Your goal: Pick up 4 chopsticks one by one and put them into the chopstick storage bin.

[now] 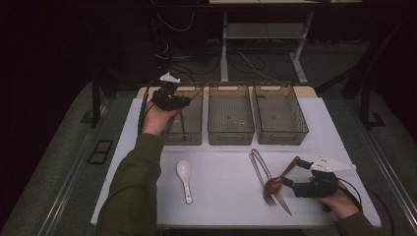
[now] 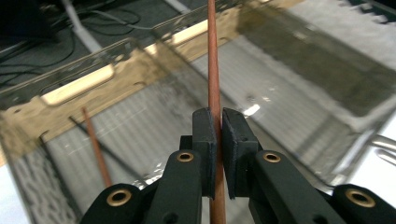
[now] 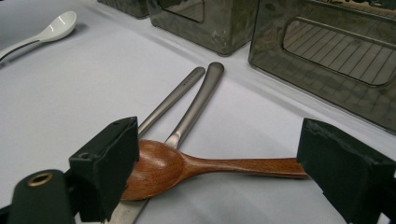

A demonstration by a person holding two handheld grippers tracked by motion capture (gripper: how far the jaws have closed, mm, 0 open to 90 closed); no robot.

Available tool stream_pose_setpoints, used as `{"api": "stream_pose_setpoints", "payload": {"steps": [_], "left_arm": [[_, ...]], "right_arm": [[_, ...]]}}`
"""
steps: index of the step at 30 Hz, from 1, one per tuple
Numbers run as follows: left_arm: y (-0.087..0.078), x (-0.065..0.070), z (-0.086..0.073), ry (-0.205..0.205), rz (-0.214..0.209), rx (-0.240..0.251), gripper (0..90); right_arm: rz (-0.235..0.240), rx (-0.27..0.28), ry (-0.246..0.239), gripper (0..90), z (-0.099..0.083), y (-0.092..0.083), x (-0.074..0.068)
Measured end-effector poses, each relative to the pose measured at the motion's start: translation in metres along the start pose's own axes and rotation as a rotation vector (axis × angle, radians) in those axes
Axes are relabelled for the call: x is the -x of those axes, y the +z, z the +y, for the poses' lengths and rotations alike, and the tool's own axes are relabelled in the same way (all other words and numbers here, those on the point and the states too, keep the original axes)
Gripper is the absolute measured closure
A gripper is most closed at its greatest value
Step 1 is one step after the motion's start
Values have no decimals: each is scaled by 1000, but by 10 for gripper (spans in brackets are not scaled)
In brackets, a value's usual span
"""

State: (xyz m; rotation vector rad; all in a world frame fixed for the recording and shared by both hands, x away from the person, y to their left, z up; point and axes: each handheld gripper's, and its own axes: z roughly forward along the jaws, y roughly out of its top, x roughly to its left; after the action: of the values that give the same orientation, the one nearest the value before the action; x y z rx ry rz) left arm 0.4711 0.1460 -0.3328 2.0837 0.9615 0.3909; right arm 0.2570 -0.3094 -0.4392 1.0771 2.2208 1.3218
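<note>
My left gripper (image 2: pixel 219 116) is shut on a thin reddish-brown chopstick (image 2: pixel 214 70), which stands up between its pads. In the high view this gripper (image 1: pixel 184 102) hovers over the left bin (image 1: pixel 194 137), and the chopstick (image 1: pixel 199 92) slants up to the right. A second chopstick (image 2: pixel 95 144) lies inside that bin. My right gripper (image 1: pixel 291 172) rests low at the table's front right. Its jaws stand wide apart around a wooden spoon (image 3: pixel 187 165), one by the bowl and one by the handle end. The wooden spoon (image 1: pixel 275 184) lies across a metal fork (image 3: pixel 180 93) and knife (image 3: pixel 201 95).
Three smoky transparent bins stand in a row at the back: left, middle (image 1: pixel 231 132) and right (image 1: pixel 281 135). A white ceramic spoon (image 1: pixel 184 179) lies at the front centre of the white table (image 1: pixel 221 206). A person's sleeve (image 1: pixel 133 187) reaches in from the bottom left.
</note>
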Motion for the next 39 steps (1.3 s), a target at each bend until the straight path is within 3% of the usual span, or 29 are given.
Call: {"api": "stream_pose_setpoints", "payload": {"steps": [3,9,16,26,32,39], "left_arm": [[7,-7,-3,0,37,-22,834],[18,-21,-11,-57,83,11,834],[29,-34,-22,-110,95,-18,834],[41,-36,-27,-155,117,-56,824],[41,-35,-26,-148,141,-51,637],[31,-28,-19,-119,143,6,525]], "right_arm": [[-1,1,1,130,0,0,0],[3,1,0,130,0,0,0],[4,-1,-5,130,0,0,0],[6,-5,-8,130,0,0,-1],[5,-3,-12,130,0,0,-1],[5,-6,-12,130,0,0,0]]}}
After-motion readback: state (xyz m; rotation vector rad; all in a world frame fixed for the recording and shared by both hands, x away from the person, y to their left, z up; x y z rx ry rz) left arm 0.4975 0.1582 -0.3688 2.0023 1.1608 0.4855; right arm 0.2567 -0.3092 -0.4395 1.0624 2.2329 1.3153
